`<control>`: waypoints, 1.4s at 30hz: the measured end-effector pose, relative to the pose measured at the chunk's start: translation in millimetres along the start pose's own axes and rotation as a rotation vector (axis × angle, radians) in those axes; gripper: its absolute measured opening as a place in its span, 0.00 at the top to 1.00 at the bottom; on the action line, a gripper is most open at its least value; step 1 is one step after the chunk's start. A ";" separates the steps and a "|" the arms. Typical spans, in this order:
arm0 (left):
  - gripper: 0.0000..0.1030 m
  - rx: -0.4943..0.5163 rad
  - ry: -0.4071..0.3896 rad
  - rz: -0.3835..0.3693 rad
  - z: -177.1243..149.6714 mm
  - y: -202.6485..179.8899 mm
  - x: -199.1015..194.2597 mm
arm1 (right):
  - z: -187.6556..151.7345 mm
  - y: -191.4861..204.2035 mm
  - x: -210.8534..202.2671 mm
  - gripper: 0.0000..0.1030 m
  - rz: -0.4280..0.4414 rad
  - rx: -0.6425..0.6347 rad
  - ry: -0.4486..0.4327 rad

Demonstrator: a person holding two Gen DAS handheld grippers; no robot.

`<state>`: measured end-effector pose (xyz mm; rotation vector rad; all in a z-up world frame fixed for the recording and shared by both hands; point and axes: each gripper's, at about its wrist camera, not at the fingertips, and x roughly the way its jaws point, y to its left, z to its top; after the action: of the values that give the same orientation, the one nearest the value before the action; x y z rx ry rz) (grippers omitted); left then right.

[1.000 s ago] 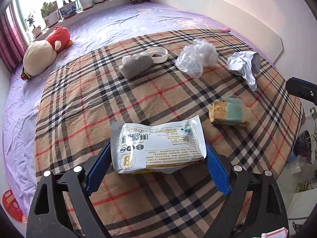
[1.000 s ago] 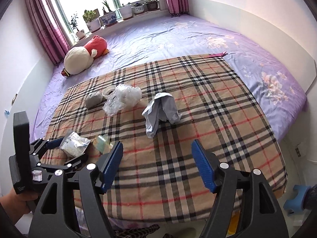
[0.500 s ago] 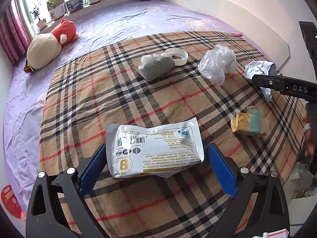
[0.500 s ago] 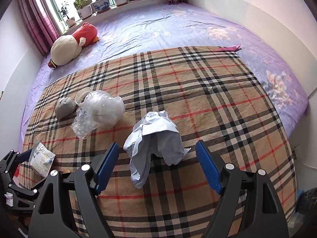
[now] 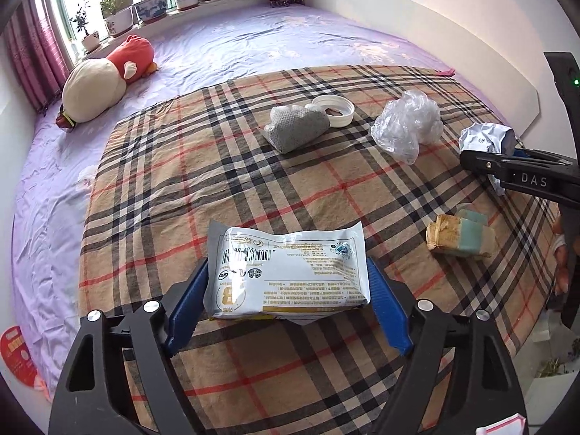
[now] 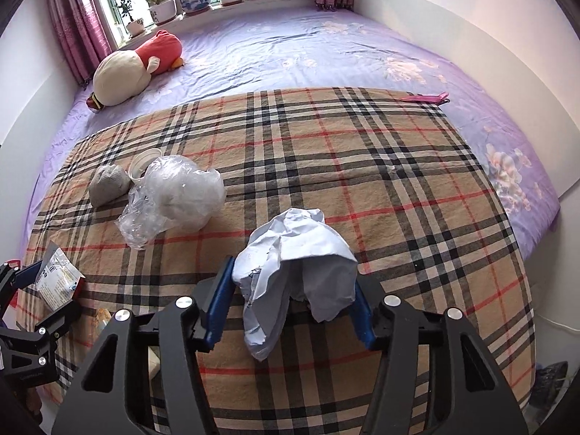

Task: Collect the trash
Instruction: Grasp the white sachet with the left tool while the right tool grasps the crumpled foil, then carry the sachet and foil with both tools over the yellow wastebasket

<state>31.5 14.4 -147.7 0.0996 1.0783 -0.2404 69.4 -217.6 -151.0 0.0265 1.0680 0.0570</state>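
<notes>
Trash on plaid blanket [image 5: 181, 188]. Left gripper [image 5: 288, 306] jaws apart, straddling snack packet [image 5: 286, 275]. Right gripper [image 6: 291, 304] jaws apart around crumpled paper [image 6: 293, 250]. Tip: squeeze at middle, lift straight. Plastic bag [image 6: 181, 192] beyond.

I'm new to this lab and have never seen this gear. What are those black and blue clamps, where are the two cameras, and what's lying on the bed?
No robot here: a person holds a two-finger clamp in each hand, each with a fisheye camera looking along its blue fingers.

The left wrist view shows the left gripper with its jaws on either side of a printed snack wrapper. The right wrist view shows the right gripper with its jaws flanking a crumpled white paper. Whether either is squeezing yet, I can't tell.

Also on the plaid blanket: a clear plastic bag, a grey pouch, a white lid and a worn small carton. A plush toy lies on the purple sheet.
</notes>
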 end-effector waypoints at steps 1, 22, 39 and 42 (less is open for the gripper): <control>0.22 -0.002 0.000 -0.001 -0.9 0.1 -0.9 | -1.4 -0.7 -1.3 0.47 0.002 0.001 0.000; 0.23 0.061 -0.062 -0.098 11.8 -12.1 -52.7 | -53.7 -30.7 -76.5 0.48 0.070 0.136 -0.064; 0.22 0.459 -0.070 -0.369 7.5 -169.1 -79.4 | -174.0 -111.4 -178.4 0.48 -0.028 0.440 -0.155; 0.22 0.538 -0.062 -0.421 -2.1 -205.2 -84.9 | -201.4 -131.8 -189.9 0.48 -0.066 0.500 -0.148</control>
<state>-58.3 -171.7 -66.4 0.3445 0.9421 -0.9065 -193.9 -361.7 -88.4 0.4402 0.9126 -0.2694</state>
